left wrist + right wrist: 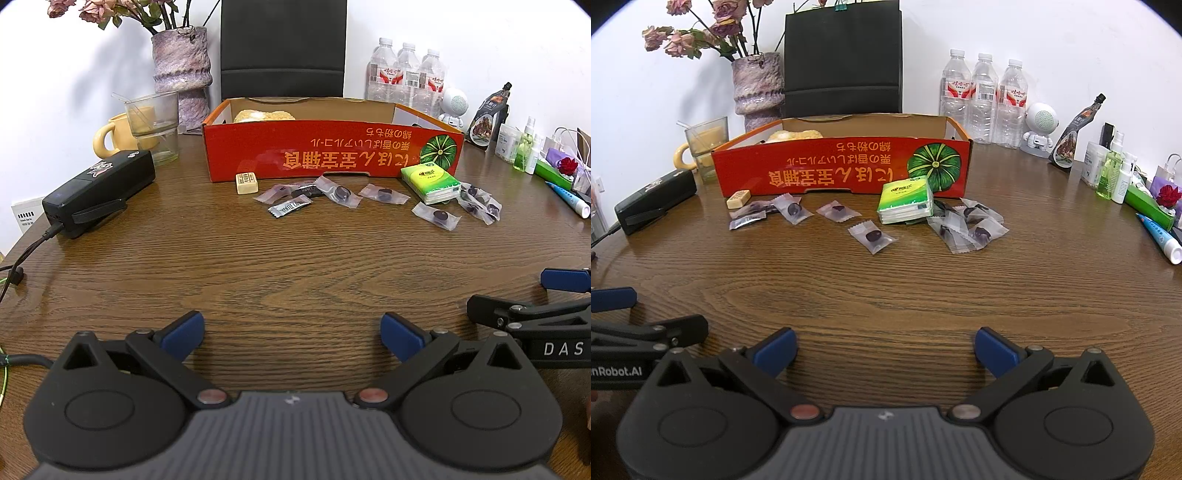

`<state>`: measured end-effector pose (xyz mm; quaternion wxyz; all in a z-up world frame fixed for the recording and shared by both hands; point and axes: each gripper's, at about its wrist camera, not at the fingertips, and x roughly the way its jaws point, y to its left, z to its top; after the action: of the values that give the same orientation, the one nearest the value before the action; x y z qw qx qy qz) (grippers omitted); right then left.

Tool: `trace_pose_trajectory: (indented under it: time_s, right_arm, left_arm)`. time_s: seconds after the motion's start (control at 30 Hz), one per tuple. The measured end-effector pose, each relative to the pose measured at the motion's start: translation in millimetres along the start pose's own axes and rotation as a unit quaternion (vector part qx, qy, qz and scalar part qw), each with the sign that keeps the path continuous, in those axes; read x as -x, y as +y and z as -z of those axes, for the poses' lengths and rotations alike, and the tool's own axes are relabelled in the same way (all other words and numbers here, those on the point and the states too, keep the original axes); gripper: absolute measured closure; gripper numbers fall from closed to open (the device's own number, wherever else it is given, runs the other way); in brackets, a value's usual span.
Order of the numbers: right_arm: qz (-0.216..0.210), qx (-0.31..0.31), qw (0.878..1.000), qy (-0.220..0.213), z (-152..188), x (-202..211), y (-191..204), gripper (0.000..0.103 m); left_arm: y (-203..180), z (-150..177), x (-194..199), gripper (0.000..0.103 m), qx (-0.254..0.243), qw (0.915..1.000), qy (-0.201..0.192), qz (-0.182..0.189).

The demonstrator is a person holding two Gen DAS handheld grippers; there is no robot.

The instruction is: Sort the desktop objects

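A red cardboard box (pixel 332 147) (pixel 842 166) stands open at the far middle of the wooden table, with a pale snack bag inside it at the left. In front of it lie a cream mahjong tile (pixel 246 182) (pixel 738 198), several clear candy wrappers with dark sweets (pixel 384 194) (pixel 872 237), a black coffee sachet (pixel 290 206) and a green tissue pack (pixel 430 182) (pixel 907 199). My left gripper (pixel 291 334) is open and empty over the near table. My right gripper (pixel 884 349) is open and empty too, beside the left one.
A black device (pixel 98 190) with a cable lies at the left. Behind it stand a glass (pixel 153 122), a yellow mug and a vase of flowers (pixel 181 74). Water bottles (pixel 982 96), a white speaker, small bottles and a tube (pixel 1160 238) fill the right side.
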<state>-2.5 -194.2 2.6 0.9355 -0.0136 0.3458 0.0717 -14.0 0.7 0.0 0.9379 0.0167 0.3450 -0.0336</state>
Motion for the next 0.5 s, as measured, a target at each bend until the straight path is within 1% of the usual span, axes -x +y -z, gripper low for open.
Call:
trace_pose_trajectory:
  time_s: [0.17, 0.27, 0.37, 0.4, 0.43, 0.47, 0.5]
  right_arm:
    - [0.001, 0.001, 1.0, 0.0, 0, 0, 0, 0.0]
    - [0.001, 0.001, 1.0, 0.0, 0, 0, 1, 0.0]
    - [-0.001, 0.005, 1.0, 0.002, -2, 0, 0, 0.001]
    - [-0.003, 0.013, 1.0, 0.005, -6, 0, -1, 0.002]
    - [-0.006, 0.021, 1.0, 0.006, -11, 1, -3, 0.007]
    - [-0.015, 0.026, 1.0, -0.002, -18, 2, -6, 0.009]
    - [-0.025, 0.025, 0.999, -0.011, -26, 3, -10, 0.01]
  left_arm:
    - [0, 0, 0, 0.0, 0.0, 1.0, 0.0, 0.001]
    - [2, -3, -1, 0.0, -0.005, 0.9999, -0.005, 0.008]
    - [9, -16, -4, 0.0, -0.024, 0.9989, -0.03, 0.029]
    - [13, -25, -6, 0.0, -0.025, 0.9982, -0.035, 0.041]
    - [17, -34, -9, 0.0, -0.025, 0.9975, -0.036, 0.055]
    - [21, -43, -15, 0.004, -0.025, 0.9966, -0.033, 0.071]
    - [23, -52, -22, 0.015, -0.027, 0.9961, -0.03, 0.079]
